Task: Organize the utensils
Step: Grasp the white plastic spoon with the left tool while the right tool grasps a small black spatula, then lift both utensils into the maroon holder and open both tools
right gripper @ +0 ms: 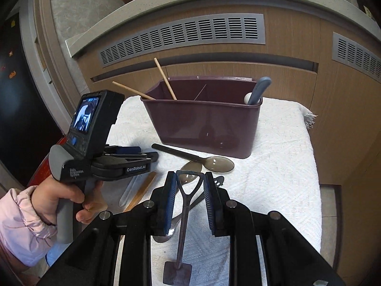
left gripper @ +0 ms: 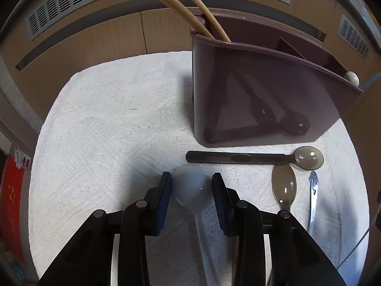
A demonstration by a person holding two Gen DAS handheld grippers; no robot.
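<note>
My left gripper is down on the white cloth, and its blue pads touch both sides of the bowl of a translucent white spoon. The spoon's handle runs back under the gripper. My right gripper is shut on the looped handle of a small dark shovel-shaped spoon, which hangs blade-down above the cloth. The maroon utensil holder stands behind. It holds two chopsticks in its left part and a blue-grey handle in its right part. A smoky dark spoon lies in front of it.
A second smoky spoon, a metal utensil, a wooden stick and a metal spoon lie on the white cloth. A wooden cabinet with vent grilles rises behind. A hand in a pink sleeve holds the left gripper.
</note>
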